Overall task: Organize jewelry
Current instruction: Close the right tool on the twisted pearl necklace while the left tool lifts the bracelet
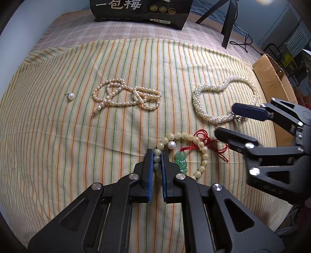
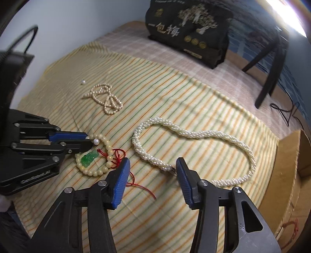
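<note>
A cream bead bracelet (image 1: 202,149) (image 2: 108,155) lies on the striped cloth, ringing a green jade pendant (image 1: 181,162) (image 2: 89,158) on red cord (image 1: 206,139) (image 2: 118,158), with a loose pearl (image 1: 171,145) (image 2: 96,141) beside it. My left gripper (image 1: 157,153) (image 2: 88,141) is shut on the bracelet's left side. My right gripper (image 2: 152,165) (image 1: 224,121) is open and empty, hovering by the clasp of a thick white pearl rope (image 1: 223,89) (image 2: 194,134). A thin pearl strand (image 1: 124,96) (image 2: 106,98) lies further back.
A single pearl stud (image 1: 71,96) (image 2: 83,82) lies at the far left. A black printed bag (image 1: 141,11) (image 2: 190,31) stands at the back. A cardboard box (image 1: 272,72) (image 2: 289,165) is at the right edge. Tripod legs (image 1: 228,21) (image 2: 270,68) stand behind.
</note>
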Tool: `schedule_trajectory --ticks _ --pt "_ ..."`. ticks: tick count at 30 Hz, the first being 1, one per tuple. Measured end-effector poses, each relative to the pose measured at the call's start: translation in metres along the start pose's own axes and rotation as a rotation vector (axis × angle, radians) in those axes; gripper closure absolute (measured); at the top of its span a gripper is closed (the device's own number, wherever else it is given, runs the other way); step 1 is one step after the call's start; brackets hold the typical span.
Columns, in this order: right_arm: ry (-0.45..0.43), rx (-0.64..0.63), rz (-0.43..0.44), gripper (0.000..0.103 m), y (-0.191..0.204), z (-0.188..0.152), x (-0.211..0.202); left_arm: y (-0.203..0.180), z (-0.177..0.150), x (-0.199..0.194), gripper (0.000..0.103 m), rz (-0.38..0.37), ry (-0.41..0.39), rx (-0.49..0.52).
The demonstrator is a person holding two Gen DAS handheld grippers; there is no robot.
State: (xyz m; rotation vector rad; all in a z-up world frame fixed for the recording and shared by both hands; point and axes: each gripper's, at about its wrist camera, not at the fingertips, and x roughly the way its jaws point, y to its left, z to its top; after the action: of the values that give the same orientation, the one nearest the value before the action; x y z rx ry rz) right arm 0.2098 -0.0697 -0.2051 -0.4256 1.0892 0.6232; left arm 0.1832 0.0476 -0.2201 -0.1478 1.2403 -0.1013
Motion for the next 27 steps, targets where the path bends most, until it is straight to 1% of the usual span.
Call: schedule_trajectory --ticks 3,7,9,10,11,12,13,16,19,27 --pt "0.012 -0.031 -0.028 0.058 0.005 0.002 0.009 -0.002 0.000 0.001 0.098 0.002 -0.005 0.009" --pt "-0.004 -0.030 -0.007 0.059 0.001 0.003 0.014 0.003 -0.003 -0.002 0.098 -0.008 -0.007 0.007" --pt "-0.018 -0.037 -0.006 0.067 0.001 0.004 0.016 0.004 -0.003 -0.002 0.098 -0.012 -0.007 0.002" --pt "-0.025 -0.042 -0.006 0.075 0.002 0.003 0.017 0.004 -0.003 -0.003 0.098 -0.012 -0.008 0.000" --pt "-0.028 -0.045 -0.007 0.086 0.003 0.004 0.017 0.004 -0.003 -0.003 0.098 -0.012 -0.008 0.000" --pt "-0.030 -0.051 -0.011 0.092 0.005 0.005 0.017 0.005 -0.004 -0.004 0.098 -0.013 -0.010 -0.002" --pt "-0.028 -0.054 -0.013 0.096 0.006 0.005 0.015 0.005 -0.004 -0.005 0.098 -0.014 -0.011 -0.006" --pt "-0.038 -0.005 0.010 0.097 0.000 0.006 0.013 0.008 -0.004 -0.010 0.098 -0.027 -0.016 -0.024" --pt "-0.069 0.033 0.019 0.097 -0.007 0.006 0.002 0.009 -0.004 -0.018 0.098 -0.048 -0.033 -0.034" --pt "-0.167 0.110 -0.005 0.097 -0.024 0.007 -0.040 0.003 -0.003 -0.048 0.098 -0.108 -0.090 -0.051"
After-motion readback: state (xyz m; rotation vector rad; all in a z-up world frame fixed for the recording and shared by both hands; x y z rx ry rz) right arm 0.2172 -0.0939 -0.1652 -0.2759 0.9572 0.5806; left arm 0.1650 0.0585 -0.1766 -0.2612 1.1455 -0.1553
